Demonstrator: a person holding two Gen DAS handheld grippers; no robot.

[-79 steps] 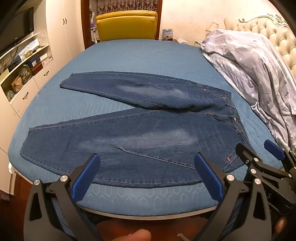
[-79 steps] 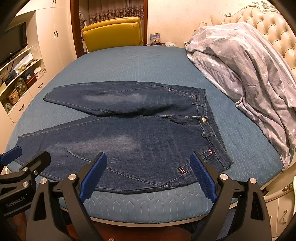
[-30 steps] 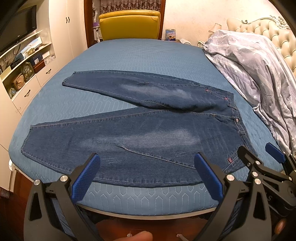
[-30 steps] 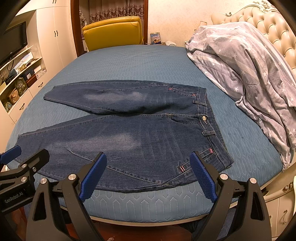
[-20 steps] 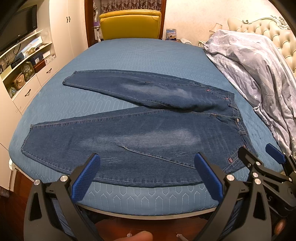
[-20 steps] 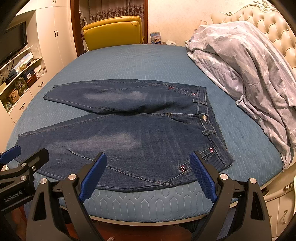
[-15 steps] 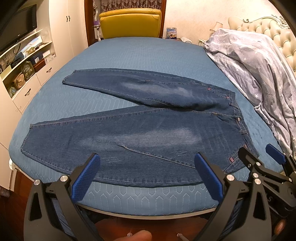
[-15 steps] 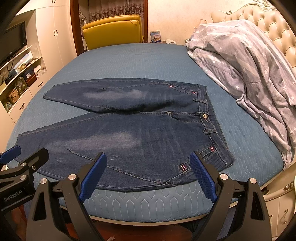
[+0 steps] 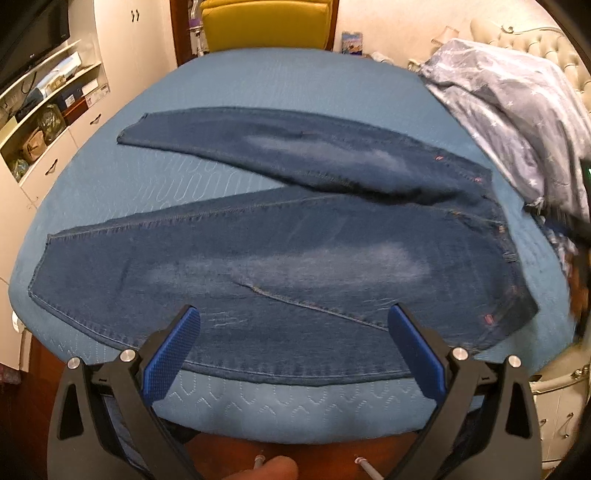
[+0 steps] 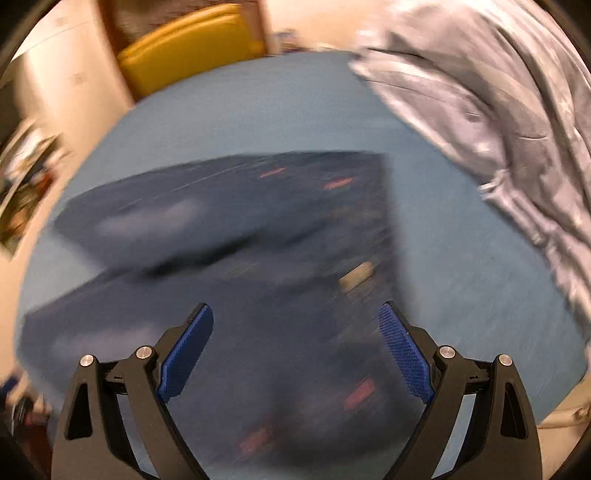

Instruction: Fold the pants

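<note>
The view is heavily blurred: dark jeans lie spread on a blue bed, waistband end toward the right. The right gripper hangs over them, blue pads spread wide, holding nothing. A grey quilt lies heaped at the right, and a yellow chair stands beyond the bed.

Right wrist view: smeared all over by motion blur; only the right claw itself, its blue-padded fingers wide apart, stays sharp.
Dark blue denim jeans: ahead of and under the right claw; seams, button and red tags are streaks, and the hem ends cannot be made out.
Grey star-print duvet: up and right of the right claw, cut off by the frame edge, its pattern blurred.
Yellow padded chair: far ahead of the left claw, its top cut off.
Right edge, left wrist view: a dark blurred shape, too smeared to identify.
White shelf unit: far left of the left claw; its contents are too small to tell.
</note>
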